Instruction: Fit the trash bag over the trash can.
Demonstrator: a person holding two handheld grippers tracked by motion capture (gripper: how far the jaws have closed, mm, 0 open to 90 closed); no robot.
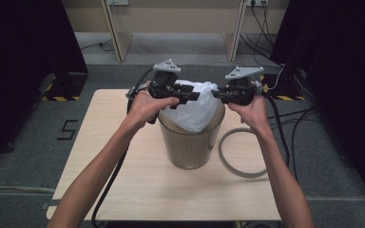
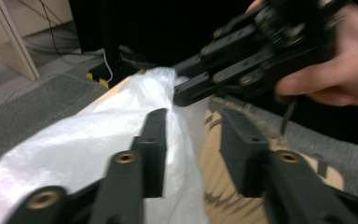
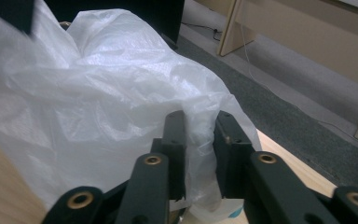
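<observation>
The white bag (image 1: 195, 107) sits in the bin (image 1: 190, 142) on the bench (image 1: 123, 180); right tool (image 3: 199, 140) pinches its edge to spread it over the rim, left tool (image 2: 191, 140) jaws apart beside it

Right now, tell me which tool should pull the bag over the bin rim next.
Probably right: the right tool has bag film between its jaws; the left tool's jaws stand open.

Bin's (image 1: 190, 142) inside hidden by white bag (image 1: 195, 107); bag's lower end unseen.
</observation>
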